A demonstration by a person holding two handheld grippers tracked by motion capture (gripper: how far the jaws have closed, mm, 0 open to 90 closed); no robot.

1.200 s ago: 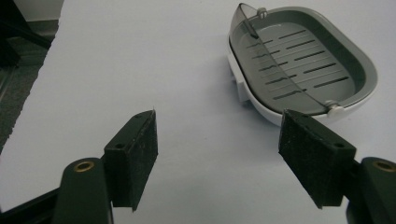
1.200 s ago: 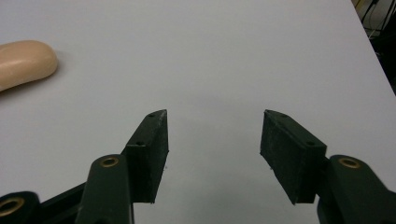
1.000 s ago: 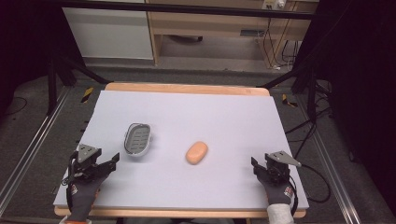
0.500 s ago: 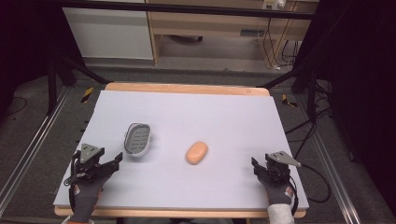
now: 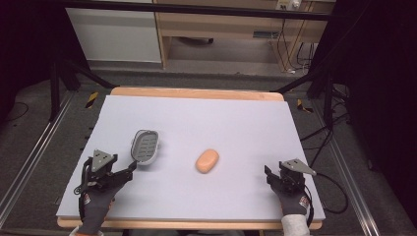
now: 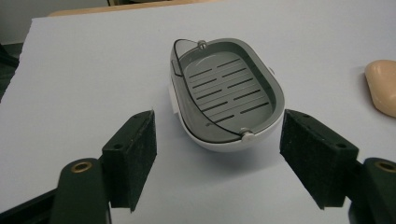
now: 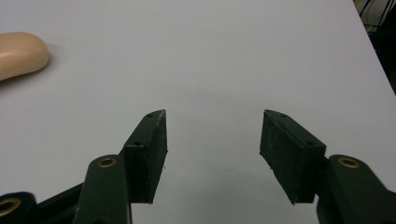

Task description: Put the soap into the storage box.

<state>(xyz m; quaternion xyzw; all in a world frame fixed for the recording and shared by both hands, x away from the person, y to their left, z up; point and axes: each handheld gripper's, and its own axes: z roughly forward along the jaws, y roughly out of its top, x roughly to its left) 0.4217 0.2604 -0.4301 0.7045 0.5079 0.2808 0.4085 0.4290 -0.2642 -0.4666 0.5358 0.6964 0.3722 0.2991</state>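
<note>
While both your grippers (image 6: 217,156) (image 7: 212,149) stand released, the soap dish (image 6: 227,93) just ahead looks light, rigid, slippery plastic; grip across its narrow sides.

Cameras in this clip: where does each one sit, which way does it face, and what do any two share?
High view: above the person's side, looking forward and down at the table; both gloved hands and grippers show.
Left gripper view: rides the left gripper, facing the soap dish; open jaws show.
Right gripper view: rides the right gripper, facing bare table; open jaws show.
Shared: all three show the soap.
</note>
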